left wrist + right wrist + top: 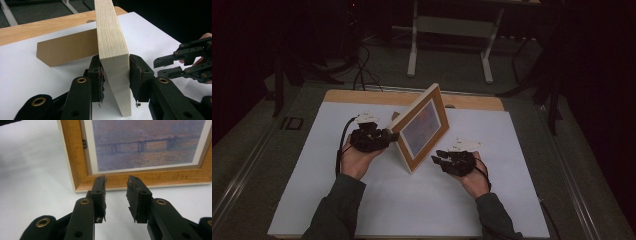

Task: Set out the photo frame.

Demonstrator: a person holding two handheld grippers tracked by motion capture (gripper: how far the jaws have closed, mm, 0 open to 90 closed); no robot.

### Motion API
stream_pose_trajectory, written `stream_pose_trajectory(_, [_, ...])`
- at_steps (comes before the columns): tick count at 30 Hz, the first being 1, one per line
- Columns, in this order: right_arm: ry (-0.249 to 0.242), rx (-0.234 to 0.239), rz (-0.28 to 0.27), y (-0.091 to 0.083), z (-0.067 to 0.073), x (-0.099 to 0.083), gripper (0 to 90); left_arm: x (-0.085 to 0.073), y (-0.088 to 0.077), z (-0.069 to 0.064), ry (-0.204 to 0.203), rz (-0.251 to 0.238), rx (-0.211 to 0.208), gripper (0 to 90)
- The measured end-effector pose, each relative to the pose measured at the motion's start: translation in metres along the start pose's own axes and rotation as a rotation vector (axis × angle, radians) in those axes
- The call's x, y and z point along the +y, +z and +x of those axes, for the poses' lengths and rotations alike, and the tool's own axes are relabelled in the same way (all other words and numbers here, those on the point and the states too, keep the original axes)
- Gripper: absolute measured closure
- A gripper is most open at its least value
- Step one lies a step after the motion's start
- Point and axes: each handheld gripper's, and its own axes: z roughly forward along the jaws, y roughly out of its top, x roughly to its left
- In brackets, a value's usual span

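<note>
Nearest, the right claw point(443, 159) hovers just in front of the frame's point(422, 127) lower front edge, its jaws apart with nothing between them and not touching the wood. To its left, the left claw point(388, 136) is clamped on the frame's side edge, a pad pressing each face. The frame stands tilted on the white tabletop point(312, 165), its picture facing the person, a brown back stand point(66, 47) propping it behind. Beyond runs the tabletop's bare wooden far edge point(362, 96).
</note>
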Motion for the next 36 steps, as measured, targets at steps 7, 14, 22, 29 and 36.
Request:
stream_pose_trajectory(7, [0.002,-0.006,0.000,-0.002,-0.002,0.001,67.7,0.000,-0.003,0.012,-0.040,-0.019,0.031,66.8])
stream_pose_trajectory(14, [0.002,-0.010,-0.002,-0.002,-0.004,0.002,67.6,-0.001,-0.007,0.023,-0.074,-0.033,0.017,69.3])
stream_pose_trajectory(22, [0.006,-0.019,0.000,-0.004,-0.006,0.003,67.6,-0.002,-0.007,0.032,-0.081,-0.033,-0.052,70.9])
stream_pose_trajectory(29, [0.008,-0.022,-0.010,-0.006,-0.008,0.005,67.7,-0.001,-0.007,0.036,-0.086,-0.027,-0.080,71.5])
stream_pose_trajectory(36, [0.009,-0.024,-0.008,-0.006,-0.009,0.005,67.6,0.002,-0.010,0.040,-0.083,0.001,-0.077,71.4])
